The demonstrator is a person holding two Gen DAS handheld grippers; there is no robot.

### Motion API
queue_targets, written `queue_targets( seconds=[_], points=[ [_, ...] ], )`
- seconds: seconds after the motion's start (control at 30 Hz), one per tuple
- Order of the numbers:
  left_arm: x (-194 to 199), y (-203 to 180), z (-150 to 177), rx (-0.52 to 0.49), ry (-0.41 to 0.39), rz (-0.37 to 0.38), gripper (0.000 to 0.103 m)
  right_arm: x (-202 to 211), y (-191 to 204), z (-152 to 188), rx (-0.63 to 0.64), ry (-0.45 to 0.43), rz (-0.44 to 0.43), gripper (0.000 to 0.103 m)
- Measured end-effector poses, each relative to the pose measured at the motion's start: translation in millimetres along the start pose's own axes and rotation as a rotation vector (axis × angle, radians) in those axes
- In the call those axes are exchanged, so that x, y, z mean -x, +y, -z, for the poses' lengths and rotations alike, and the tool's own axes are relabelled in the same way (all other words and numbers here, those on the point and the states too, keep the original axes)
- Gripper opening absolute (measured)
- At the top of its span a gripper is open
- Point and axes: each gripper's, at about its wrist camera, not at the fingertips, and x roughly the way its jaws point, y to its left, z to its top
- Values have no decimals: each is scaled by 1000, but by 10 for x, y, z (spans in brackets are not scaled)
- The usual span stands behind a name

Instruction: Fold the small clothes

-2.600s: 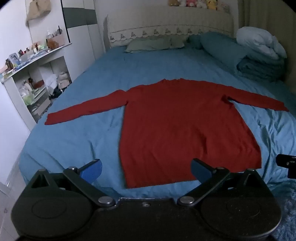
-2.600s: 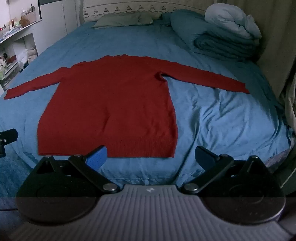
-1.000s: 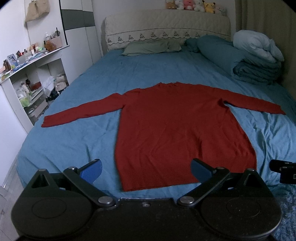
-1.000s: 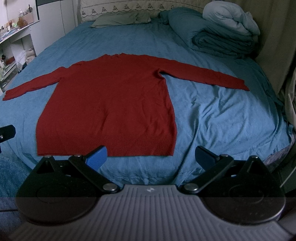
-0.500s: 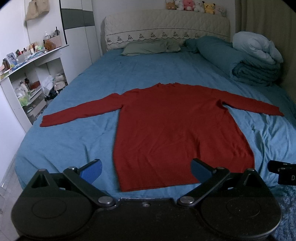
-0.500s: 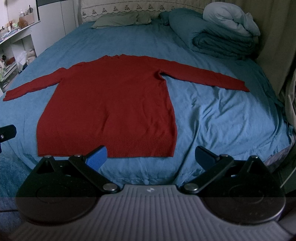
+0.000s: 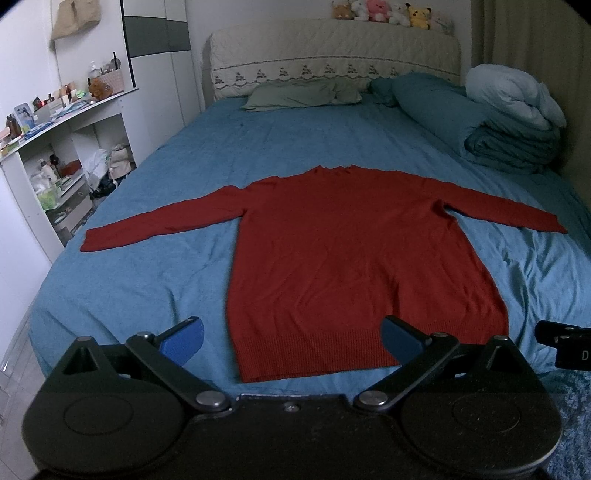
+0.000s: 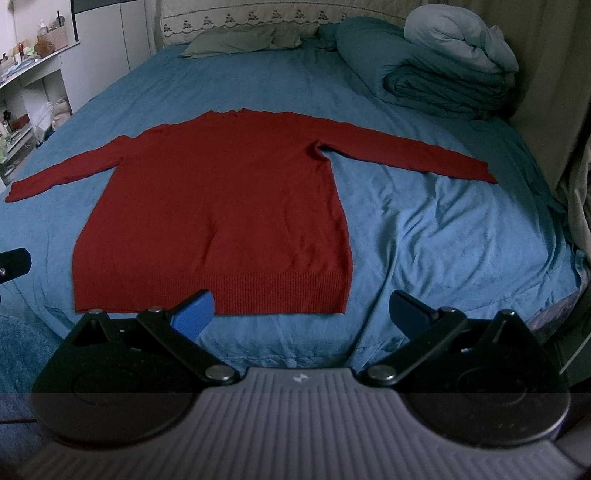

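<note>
So you've got a red long-sleeve sweater [image 7: 351,266] laid out flat on the bed [image 7: 147,280], on the blue sheet, both sleeves stretched straight out to the sides. The ribbed hem sits close to the foot edge of the bed, nearest you, and the neckline points toward the headboard [image 7: 332,59]. One cuff almost reaches the bed's left edge, the other ends near the right edge where the sheet is pretty wrinkled.

Your left gripper [image 7: 291,339] is spread wide, nothing between the blue fingertips [image 7: 183,338], and it hovers just off the foot edge, lined up with the left part of the hem. Your right gripper [image 8: 301,310] is the same deal: jaws wide apart, holding nothing, sitting off the foot edge around the hem's right corner. Neither one touches the sweater as far as I can see.

Other stuff: a green pillow [image 7: 299,94] lies at the head of the bed, a folded teal duvet [image 8: 424,77] is stacked along the right edge with a pale bundle on top, plush toys [image 7: 391,13] line the headboard, and a cluttered white shelf unit [image 7: 62,155] stands beside the bed's left edge.
</note>
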Motion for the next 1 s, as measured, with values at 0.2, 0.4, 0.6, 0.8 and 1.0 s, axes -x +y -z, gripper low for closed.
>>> queue_targets(
  seconds=[0.2, 0.4, 0.6, 0.8, 1.0],
  points=[
    [2, 4, -1, 0, -1, 0, 103, 2, -2, -5, 0, 0, 0, 103],
    [16, 7, 5, 8, -4, -1, 103, 12, 0, -8, -1, -3, 0, 103],
    [36, 17, 11, 12, -8, -2, 103, 26, -1, -9, -1, -4, 0, 103],
    [61, -23, -33, 1, -16, -1, 103, 65, -29, -63, -6, -17, 8, 103],
    [-19, -212, -376, -36, -61, 42, 103, 40, -249, -295, -46, -57, 26, 103]
  ],
)
